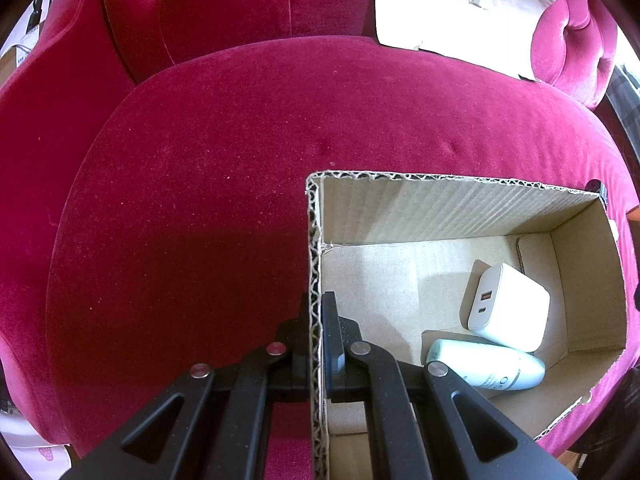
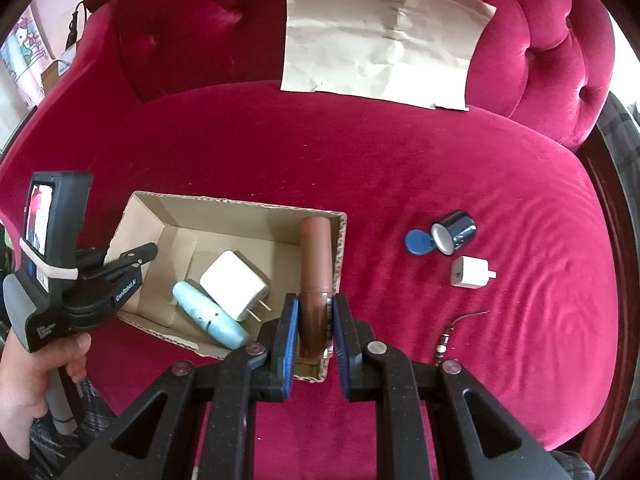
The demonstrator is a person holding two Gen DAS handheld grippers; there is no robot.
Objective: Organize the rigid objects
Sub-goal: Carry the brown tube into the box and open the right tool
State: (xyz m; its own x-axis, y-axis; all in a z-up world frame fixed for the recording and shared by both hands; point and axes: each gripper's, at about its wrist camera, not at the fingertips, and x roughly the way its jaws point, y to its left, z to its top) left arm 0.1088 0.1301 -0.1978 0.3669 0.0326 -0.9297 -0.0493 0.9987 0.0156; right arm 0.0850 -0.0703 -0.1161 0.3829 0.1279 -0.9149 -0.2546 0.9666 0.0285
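An open cardboard box (image 2: 240, 204) rests on the red velvet seat. Inside lie a white charger (image 2: 234, 282) and a pale blue tube (image 2: 208, 314); the left wrist view shows the same charger (image 1: 506, 306) and tube (image 1: 486, 364). My left gripper (image 1: 316, 312) is shut on the box's left wall (image 1: 314, 264), one finger on each side. My right gripper (image 2: 316, 312) is shut on a brown cylindrical tube (image 2: 316, 276), which hangs over the box's right end. The left gripper (image 2: 138, 258) also shows in the right wrist view, clamped on the box edge.
On the seat right of the box lie a blue round tag (image 2: 416, 242), a shiny dark cap (image 2: 454, 232), a small white plug adapter (image 2: 470, 274) and a thin metal-tipped cable (image 2: 452, 330). A crumpled paper sheet (image 2: 380, 36) leans on the backrest. A hand (image 2: 24, 380) holds the left gripper.
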